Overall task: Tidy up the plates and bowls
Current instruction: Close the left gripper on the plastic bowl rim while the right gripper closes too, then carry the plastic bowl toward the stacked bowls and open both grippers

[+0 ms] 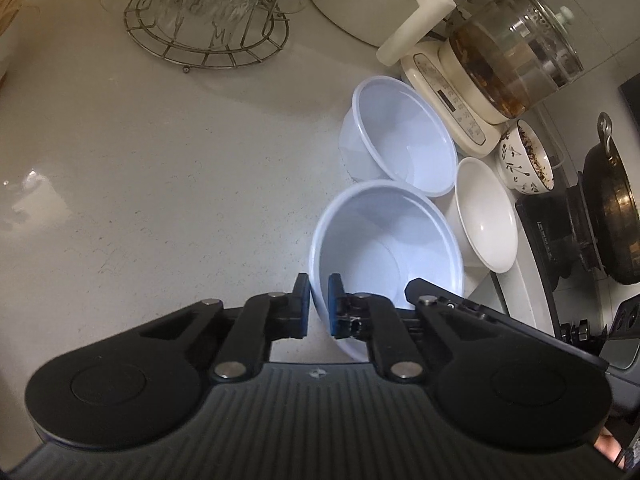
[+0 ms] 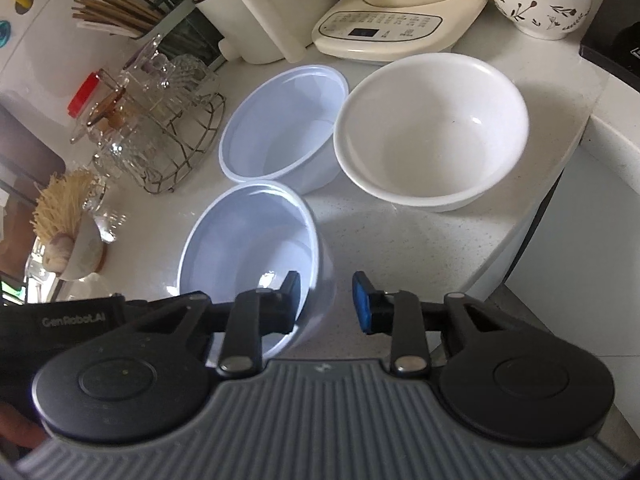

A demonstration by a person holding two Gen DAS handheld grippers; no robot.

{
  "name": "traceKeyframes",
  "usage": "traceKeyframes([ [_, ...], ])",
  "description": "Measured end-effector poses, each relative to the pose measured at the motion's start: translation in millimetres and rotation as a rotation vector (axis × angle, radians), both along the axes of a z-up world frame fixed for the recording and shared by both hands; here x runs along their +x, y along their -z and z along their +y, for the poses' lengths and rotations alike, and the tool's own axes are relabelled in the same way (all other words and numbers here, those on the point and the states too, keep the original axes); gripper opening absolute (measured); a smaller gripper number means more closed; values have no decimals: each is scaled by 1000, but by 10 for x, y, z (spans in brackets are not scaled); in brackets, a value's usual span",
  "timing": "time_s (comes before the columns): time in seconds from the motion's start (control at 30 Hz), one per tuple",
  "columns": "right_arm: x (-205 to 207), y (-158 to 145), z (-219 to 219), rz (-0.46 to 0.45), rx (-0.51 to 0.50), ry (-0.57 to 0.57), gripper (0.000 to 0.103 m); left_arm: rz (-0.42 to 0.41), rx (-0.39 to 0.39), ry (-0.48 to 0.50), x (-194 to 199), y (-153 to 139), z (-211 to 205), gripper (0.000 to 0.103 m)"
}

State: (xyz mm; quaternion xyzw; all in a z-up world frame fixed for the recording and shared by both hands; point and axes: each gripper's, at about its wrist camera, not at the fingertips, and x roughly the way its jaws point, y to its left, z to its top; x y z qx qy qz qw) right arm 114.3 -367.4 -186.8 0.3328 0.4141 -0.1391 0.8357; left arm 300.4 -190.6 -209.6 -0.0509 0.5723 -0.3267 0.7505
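Note:
Two pale blue plastic bowls and a white ceramic bowl stand on the white counter. My left gripper (image 1: 319,306) is shut on the near rim of the nearer blue bowl (image 1: 384,248), one pad outside and one inside. The second blue bowl (image 1: 404,136) sits just behind it, touching, and the white bowl (image 1: 486,216) is to their right. In the right wrist view the held blue bowl (image 2: 248,248) is at centre left, the other blue bowl (image 2: 280,128) behind it, and the white bowl (image 2: 432,136) at right. My right gripper (image 2: 326,302) is open, straddling the held bowl's right wall.
A wire rack with glassware (image 1: 208,12) stands at the back. A cream kettle base with a glass pot (image 1: 492,76), a patterned dirty bowl (image 1: 528,156) and a black pan on a stove (image 1: 612,208) crowd the right. The counter edge (image 2: 520,240) curves off to the right.

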Motion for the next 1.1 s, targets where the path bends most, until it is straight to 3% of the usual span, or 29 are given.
traceKeyframes([
  [0.33,39,-51,39,7,-5,-19,18,-13,-20,18,21,-112,78,8],
  [0.83,119,-471,234,-16,-35,-89,17,-15,-47,-51,-32,-542,414,8],
  [1.1,265,-436,488,-30,-25,-163,18,-23,-36,-137,-52,-527,771,8],
])
